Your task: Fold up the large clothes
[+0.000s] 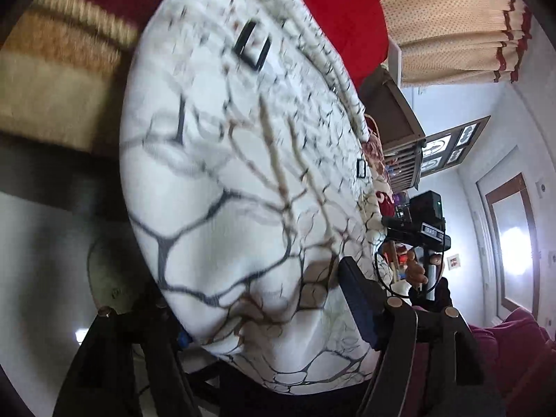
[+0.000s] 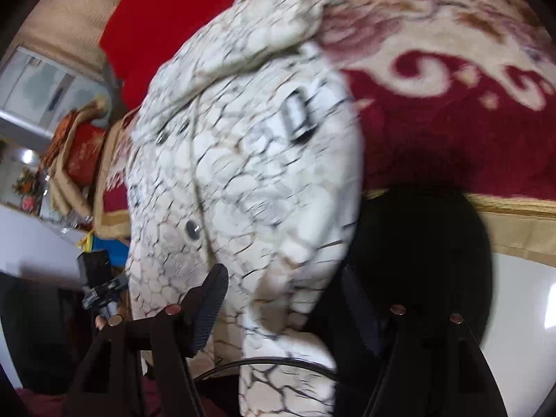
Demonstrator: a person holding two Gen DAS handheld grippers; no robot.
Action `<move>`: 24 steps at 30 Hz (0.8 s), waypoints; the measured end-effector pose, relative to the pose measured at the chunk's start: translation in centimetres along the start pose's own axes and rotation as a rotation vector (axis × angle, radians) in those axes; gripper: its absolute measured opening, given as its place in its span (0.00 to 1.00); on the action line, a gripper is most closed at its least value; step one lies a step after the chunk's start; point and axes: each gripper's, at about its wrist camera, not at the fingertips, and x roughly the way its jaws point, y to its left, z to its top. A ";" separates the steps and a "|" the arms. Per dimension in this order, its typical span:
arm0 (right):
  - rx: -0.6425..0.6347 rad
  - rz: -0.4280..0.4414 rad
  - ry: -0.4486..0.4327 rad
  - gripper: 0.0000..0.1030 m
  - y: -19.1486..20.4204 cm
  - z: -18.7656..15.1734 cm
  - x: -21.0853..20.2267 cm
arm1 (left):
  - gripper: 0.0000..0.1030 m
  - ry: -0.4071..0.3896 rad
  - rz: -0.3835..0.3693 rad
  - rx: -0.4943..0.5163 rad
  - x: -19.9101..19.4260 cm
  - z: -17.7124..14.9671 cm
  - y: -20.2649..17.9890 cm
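A large white garment (image 1: pixel 236 160) with a black and brown crackle print, snap buttons and small black tags fills the left wrist view. It lies bunched between the wide-apart fingers of my left gripper (image 1: pixel 260 295); the pads stand off the cloth, and the left finger is mostly hidden behind it. In the right wrist view the same garment (image 2: pixel 243 173) hangs in folds between the spread fingers of my right gripper (image 2: pixel 283 278), one pad (image 2: pixel 208 305) beside the cloth. The other gripper (image 1: pixel 417 229), held in a hand, shows at the garment's far edge.
A red and cream patterned blanket (image 2: pixel 434 104) with a gold border lies under the garment. Plain red bedding (image 1: pixel 333 7) and a cream curtain (image 1: pixel 451 24) are behind. White floor (image 1: pixel 41 260), a maroon cloth (image 1: pixel 514 347) and cluttered shelves (image 2: pixel 52 160) lie around.
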 end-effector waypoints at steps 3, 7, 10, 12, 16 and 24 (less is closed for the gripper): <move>-0.054 -0.069 0.047 0.70 1.2 -0.3 2.0 | 0.68 -0.013 -0.046 -0.017 -0.3 -0.8 0.5; -0.112 -0.139 0.112 0.50 2.8 -0.2 3.7 | 0.36 -0.022 -0.045 -0.001 -0.7 -1.1 0.0; -0.111 -0.133 0.184 0.13 2.9 -0.6 5.1 | 0.19 -0.029 -0.037 0.012 -0.9 -0.9 -0.8; -0.117 -0.122 0.173 0.10 3.0 -0.9 5.0 | 0.14 -0.058 -0.060 0.036 -1.9 -0.5 -2.1; -0.139 0.066 0.061 0.07 4.1 0.1 1.0 | 0.13 -0.111 -0.063 0.154 -4.0 2.1 -6.7; -0.221 0.214 -0.202 0.07 7.6 6.0 -4.7 | 0.13 -0.210 -0.038 0.294 -6.2 12.3 -14.3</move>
